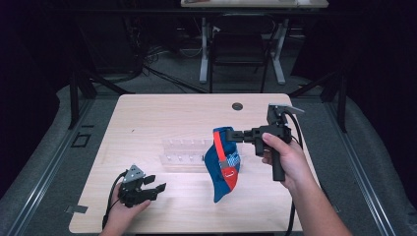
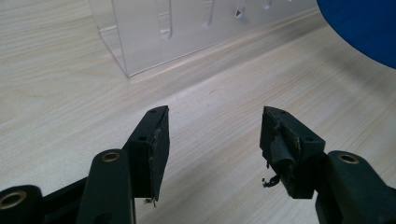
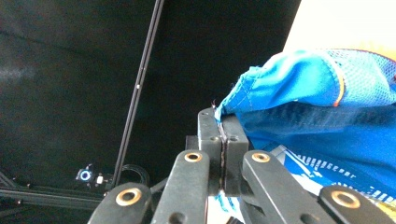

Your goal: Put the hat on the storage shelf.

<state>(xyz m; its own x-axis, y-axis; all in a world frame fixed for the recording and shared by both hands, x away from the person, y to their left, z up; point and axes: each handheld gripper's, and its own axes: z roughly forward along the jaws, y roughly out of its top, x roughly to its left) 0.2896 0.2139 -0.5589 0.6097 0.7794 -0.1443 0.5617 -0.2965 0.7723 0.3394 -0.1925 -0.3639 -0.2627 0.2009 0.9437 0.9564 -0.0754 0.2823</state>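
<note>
The blue cap (image 1: 222, 164) with its red strap hangs from the right gripper (image 1: 237, 135), lifted so that its lower end sits just above or barely on the counter (image 1: 162, 110), in front of the clear acrylic rack (image 1: 184, 153); the right jaws are pressed together on a thin fold of the blue fabric (image 3: 261, 81) at the cap's rim, as the right gripper view shows. The left gripper (image 1: 156, 183) rests low near the counter's near-left part, its jaws spread with nothing between them, well apart from the cap.

The cap looks light and soft; it droops and folds under its own weight, so a pinch on one edge lets the rest swing and twist. The mesh panel and thin cloth are likely to slip out of a shallow bite; a stitched hem or the stiffer brim would probably give the surer hold, and the free left jaws could take the opposite rim to spread it.

For room, the rack stands just behind the hanging cap and could snag it on a backward move; the counter to the left and toward the near edge lies open, while the right edge is close to the right hand (image 1: 287, 160).
</note>
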